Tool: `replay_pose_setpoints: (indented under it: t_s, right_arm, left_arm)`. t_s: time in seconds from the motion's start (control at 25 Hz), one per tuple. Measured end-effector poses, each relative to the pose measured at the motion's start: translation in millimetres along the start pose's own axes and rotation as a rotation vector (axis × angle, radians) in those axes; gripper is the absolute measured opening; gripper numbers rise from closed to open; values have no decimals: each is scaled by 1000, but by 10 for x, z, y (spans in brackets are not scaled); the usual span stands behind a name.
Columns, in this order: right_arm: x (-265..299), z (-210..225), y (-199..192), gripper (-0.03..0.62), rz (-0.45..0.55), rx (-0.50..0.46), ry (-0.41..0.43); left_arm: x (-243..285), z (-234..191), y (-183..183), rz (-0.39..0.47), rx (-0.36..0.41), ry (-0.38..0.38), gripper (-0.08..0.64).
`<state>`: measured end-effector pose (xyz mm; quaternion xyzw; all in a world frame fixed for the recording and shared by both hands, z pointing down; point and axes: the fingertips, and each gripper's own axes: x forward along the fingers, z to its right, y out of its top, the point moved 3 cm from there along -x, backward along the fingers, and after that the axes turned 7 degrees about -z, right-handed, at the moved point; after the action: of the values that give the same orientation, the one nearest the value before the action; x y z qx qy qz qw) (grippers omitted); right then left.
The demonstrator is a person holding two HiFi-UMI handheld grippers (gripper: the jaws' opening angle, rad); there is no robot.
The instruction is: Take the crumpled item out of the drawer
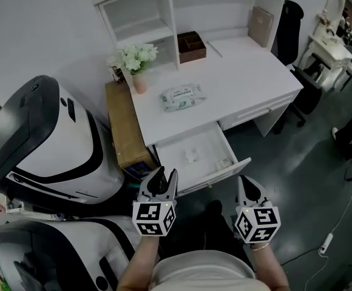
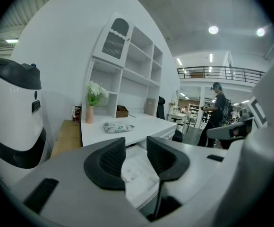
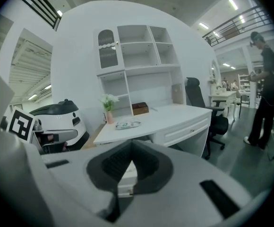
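The white desk's drawer (image 1: 221, 176) stands pulled open below me in the head view. A small white crumpled item (image 1: 192, 156) lies on its floor near the middle, and another small piece (image 1: 225, 162) lies toward its right front corner. My left gripper (image 1: 165, 173) hovers at the drawer's front left corner, open and empty. In the left gripper view the crumpled item (image 2: 130, 174) shows through the gap of the left gripper (image 2: 136, 146). My right gripper (image 1: 249, 184) hangs just off the drawer's front right corner, shut with nothing held; its tips meet in the right gripper (image 3: 131, 144) view.
On the desk top (image 1: 249, 77) lie a wipes pack (image 1: 182, 96), a flower vase (image 1: 138, 65) and a brown box (image 1: 191, 46). A cardboard box (image 1: 126, 126) and large white-black machines (image 1: 48, 144) crowd the left. A dark chair (image 1: 306, 96) stands right. A person (image 3: 267, 93) stands farther off.
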<state>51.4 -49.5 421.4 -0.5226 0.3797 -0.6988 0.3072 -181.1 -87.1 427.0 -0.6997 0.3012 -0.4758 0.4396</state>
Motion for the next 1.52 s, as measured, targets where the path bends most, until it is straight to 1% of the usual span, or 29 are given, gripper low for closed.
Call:
replay_pose_setpoints:
  t_s: [0.2,0.44,0.76,1.2,1.52]
  right_arm:
    - [50,93,112,2,20,10,-14]
    - [194,222,230,2,35,22,-9]
    - [435,471,427,2,39,40,-12]
    - [833,798,634,2,20,64,2]
    - [1059,1047,667,2,-14,86,-12]
  left_arm:
    - [93,-10,48,-9,18,0,135]
    - [290,-6,110,-22,41,6,138]
    - [658,27,184,-72,66,-5,138]
    - [1264,94,170,-171,90,-24,137]
    - [1690,151,19,-271,114,-58,137]
